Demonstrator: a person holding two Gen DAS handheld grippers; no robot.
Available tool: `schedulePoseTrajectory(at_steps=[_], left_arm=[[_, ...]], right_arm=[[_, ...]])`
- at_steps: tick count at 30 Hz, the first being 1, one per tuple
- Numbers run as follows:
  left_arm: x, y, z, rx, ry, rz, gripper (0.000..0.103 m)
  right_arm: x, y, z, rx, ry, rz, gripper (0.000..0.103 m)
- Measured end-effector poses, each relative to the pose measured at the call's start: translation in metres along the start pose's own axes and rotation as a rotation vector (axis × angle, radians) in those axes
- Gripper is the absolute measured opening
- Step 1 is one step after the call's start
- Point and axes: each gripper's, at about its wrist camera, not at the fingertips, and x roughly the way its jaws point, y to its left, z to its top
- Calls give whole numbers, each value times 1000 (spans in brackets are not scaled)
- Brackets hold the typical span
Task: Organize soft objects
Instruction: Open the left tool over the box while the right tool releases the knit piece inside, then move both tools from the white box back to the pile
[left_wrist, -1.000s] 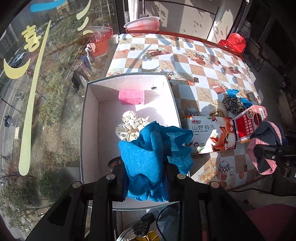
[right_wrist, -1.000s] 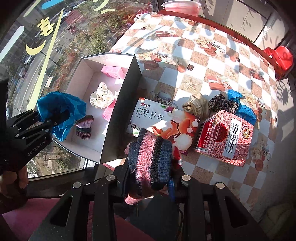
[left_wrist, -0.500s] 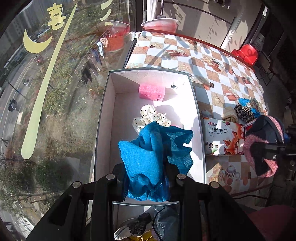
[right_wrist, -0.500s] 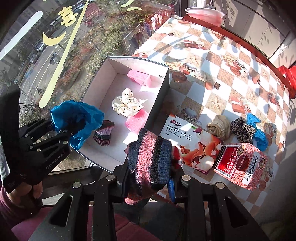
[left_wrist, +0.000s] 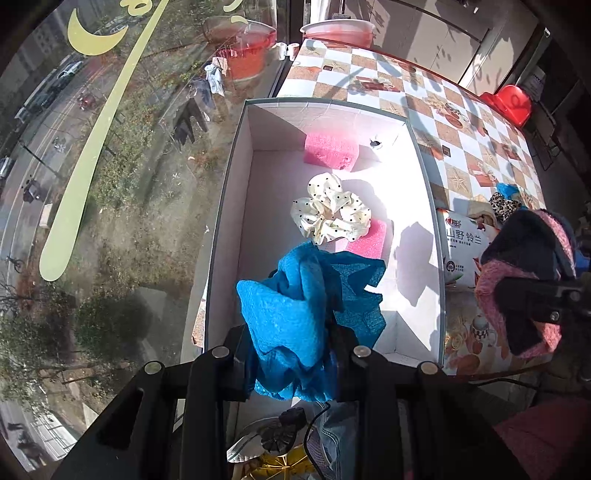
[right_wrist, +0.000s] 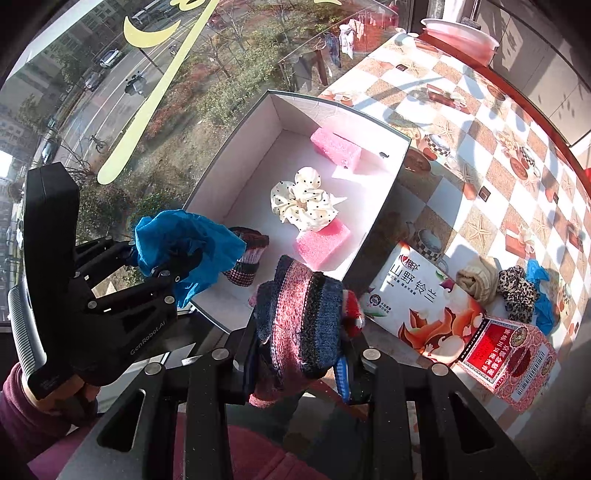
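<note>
My left gripper (left_wrist: 291, 354) is shut on a blue cloth (left_wrist: 295, 314) and holds it above the near end of the white box (left_wrist: 229, 206). The cloth also shows in the right wrist view (right_wrist: 177, 240). My right gripper (right_wrist: 299, 358) is shut on a pink and navy striped knit piece (right_wrist: 299, 325), held just off the box's near right corner; it shows in the left wrist view (left_wrist: 524, 273). In the box (right_wrist: 384, 199) lie two pink sponges (right_wrist: 336, 147) (right_wrist: 321, 243), a cream dotted scrunchie (right_wrist: 303, 203) and a small striped knit piece (right_wrist: 247, 254).
On the checkered table (right_wrist: 480, 147) stand a white printed box (right_wrist: 417, 299) and a red printed box (right_wrist: 506, 358). Behind them lie a beige cloth (right_wrist: 476, 280), a leopard scrunchie (right_wrist: 517, 288) and a blue cloth (right_wrist: 543, 295). A window (left_wrist: 92, 184) is at the left.
Both grippers moved left toward the box. The blue cloth now hangs over the box's near end, and the striped knit piece has come close to its near right corner.
</note>
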Motion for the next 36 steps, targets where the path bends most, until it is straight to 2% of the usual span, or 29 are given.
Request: schedulePoseTrajectory(at_steps=[13,24,25,27,29,30,32,34,36], left_arm=[[8,9,-3,-34,29,5,32],[17,5,-3,-12,45,7,33],[16,5,-3,-11,39,5,36],[15,5,-2,-6,31,-3,49],[14,4,-2,0,26,-3,80],[13,3,-2,2,21,4,85],[12,3,-2,-3,7,3,88],[10,6,-1,-22,-2,-14,95],[8,9,1,-44,-14,-28,95]], right_arm=[[17,10,9,-36,32,-1,33],[32,13,16,-31,46,15,33],[31,13,17,-31,43,19,33],[32,13,20,-30,40,29,36],[29,13,20,-27,27,33,57],[28,12,21,-23,21,37,63],[25,10,23,-13,6,37,86],[22,6,24,4,5,26,88],[22,0,25,26,18,16,88]])
